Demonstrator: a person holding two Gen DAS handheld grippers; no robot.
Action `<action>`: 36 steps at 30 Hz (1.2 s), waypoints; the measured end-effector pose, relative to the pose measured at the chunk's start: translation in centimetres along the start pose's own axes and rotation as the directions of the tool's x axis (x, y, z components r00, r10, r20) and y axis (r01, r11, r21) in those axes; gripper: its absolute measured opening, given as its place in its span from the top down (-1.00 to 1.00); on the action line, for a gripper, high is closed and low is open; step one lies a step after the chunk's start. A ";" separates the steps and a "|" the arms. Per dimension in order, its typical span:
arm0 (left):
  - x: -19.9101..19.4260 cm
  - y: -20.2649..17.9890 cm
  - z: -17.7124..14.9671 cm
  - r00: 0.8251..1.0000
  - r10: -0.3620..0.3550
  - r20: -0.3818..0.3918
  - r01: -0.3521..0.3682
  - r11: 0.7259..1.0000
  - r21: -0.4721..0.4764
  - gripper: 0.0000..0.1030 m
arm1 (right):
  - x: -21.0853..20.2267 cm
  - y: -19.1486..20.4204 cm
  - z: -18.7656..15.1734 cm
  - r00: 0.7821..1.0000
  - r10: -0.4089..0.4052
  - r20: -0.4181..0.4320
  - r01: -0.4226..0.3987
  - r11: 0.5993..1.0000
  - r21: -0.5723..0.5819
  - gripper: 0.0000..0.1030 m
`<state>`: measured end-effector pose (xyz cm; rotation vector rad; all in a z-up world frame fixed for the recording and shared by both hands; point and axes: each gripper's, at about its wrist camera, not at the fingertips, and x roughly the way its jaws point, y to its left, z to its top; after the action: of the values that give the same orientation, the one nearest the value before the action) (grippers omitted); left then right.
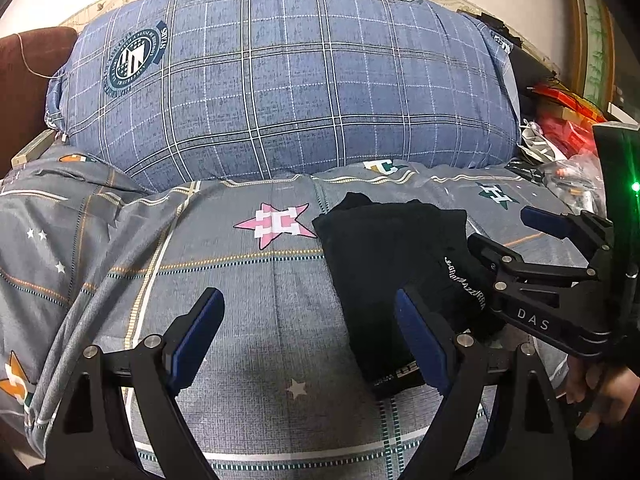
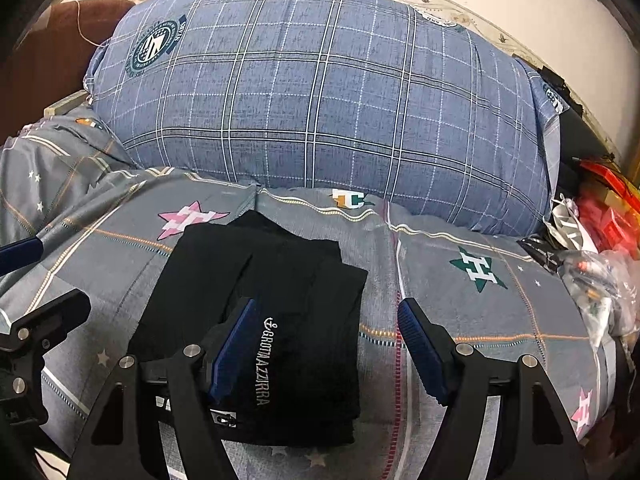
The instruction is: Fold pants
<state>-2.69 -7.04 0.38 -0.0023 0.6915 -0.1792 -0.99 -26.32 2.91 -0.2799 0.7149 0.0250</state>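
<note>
we see the pants (image 2: 260, 320) folded compact on the sheet (image 2: 460, 300), so both grippers, left (image 1: 310, 336) and right (image 2: 324, 344), gape wide, gripping nothing, seemingly finished.

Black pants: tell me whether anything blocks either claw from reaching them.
Nothing visible does. The black pants lie folded on the grey bedsheet, with the right claw open directly over them and the left claw open just beside them.
</note>
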 end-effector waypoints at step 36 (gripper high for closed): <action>2.0 1.7 0.3 0.997 -0.051 -0.049 0.049 0.998 -0.043 -0.71 | 3.0 -5.3 0.0 0.964 0.262 -0.042 -0.249 0.949 0.195 -0.44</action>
<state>-0.72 -5.69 -0.76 -0.0553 0.7459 -0.2134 1.89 -31.69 2.23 -0.0051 0.8116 0.1951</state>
